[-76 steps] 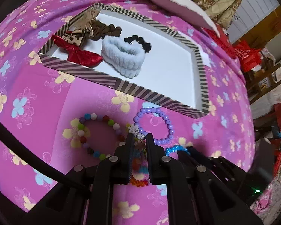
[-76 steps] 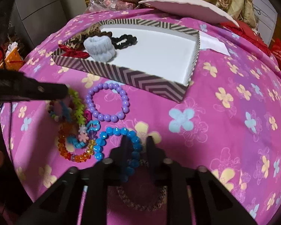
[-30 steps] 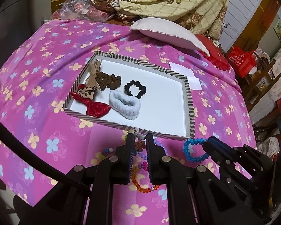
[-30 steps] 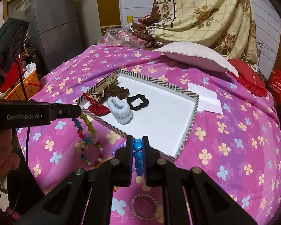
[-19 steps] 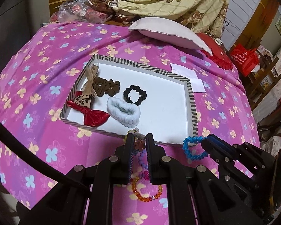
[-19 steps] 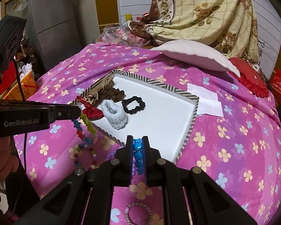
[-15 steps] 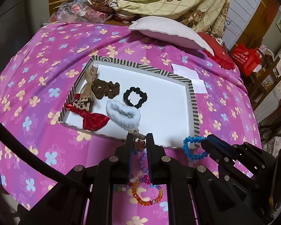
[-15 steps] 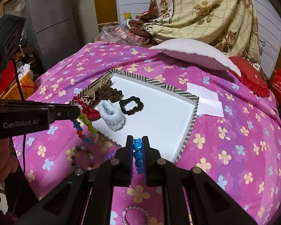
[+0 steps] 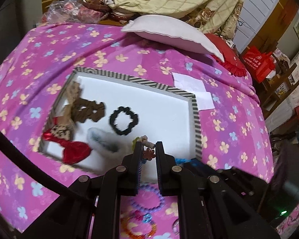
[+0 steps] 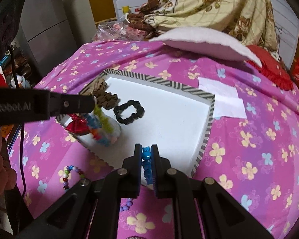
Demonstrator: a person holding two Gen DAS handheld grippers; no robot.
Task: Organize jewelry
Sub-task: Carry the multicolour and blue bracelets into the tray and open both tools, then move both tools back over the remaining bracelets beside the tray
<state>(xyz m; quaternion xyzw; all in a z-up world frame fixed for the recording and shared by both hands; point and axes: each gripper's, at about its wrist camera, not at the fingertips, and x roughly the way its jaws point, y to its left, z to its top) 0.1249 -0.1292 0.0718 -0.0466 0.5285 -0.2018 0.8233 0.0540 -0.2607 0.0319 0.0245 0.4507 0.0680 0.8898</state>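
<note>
Carrying both loads over the striped tray (image 10: 208,124), you've got the right tongs (image 10: 146,149) pinched on the blue bead bracelet (image 10: 146,155) and the left tongs (image 9: 148,147) clamped on a multicolour bracelet bunch (image 10: 98,125) dangling above the white scrunchie (image 9: 101,138). Lower each onto bare white floor right of the black scrunchie (image 10: 129,112), then let go slowly so beads don't snag.

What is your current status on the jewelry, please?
Left gripper shut on mixed bracelets. Right gripper shut on blue bracelet. Both above striped box. Path open.
</note>
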